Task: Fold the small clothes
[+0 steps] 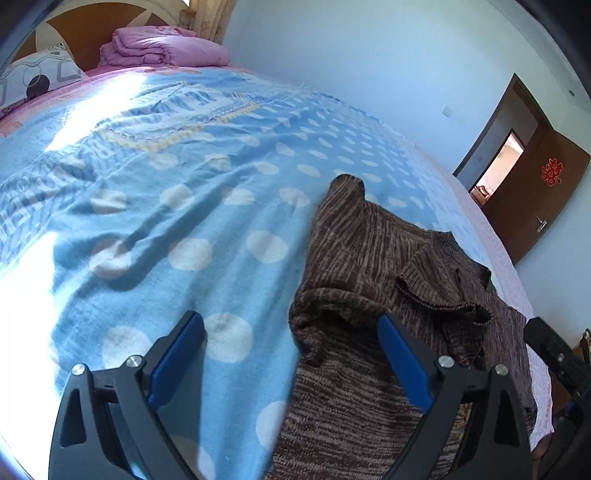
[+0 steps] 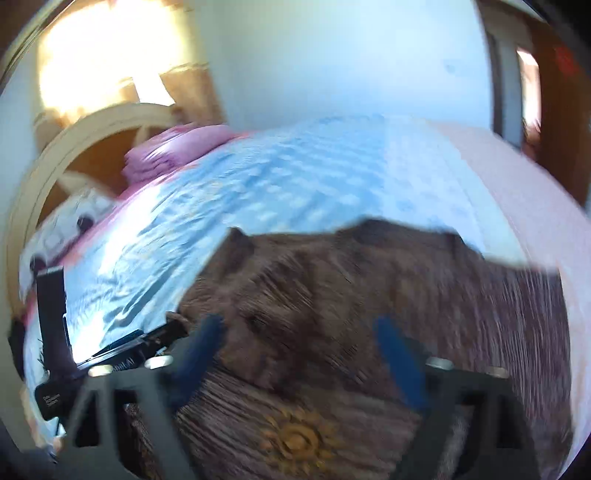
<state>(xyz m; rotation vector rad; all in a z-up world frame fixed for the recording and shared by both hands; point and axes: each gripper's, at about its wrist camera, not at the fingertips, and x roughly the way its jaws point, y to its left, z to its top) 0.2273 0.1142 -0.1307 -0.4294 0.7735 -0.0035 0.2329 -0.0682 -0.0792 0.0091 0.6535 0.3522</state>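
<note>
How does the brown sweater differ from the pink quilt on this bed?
The brown sweater lies close by, under the open left gripper, spread out and only partly folded; the pink quilt sits far off by the headboard, folded into a neat bundle. The sweater is a streaky brown knit; the quilt is smooth, plain pink. Both rest on the bed.
</note>
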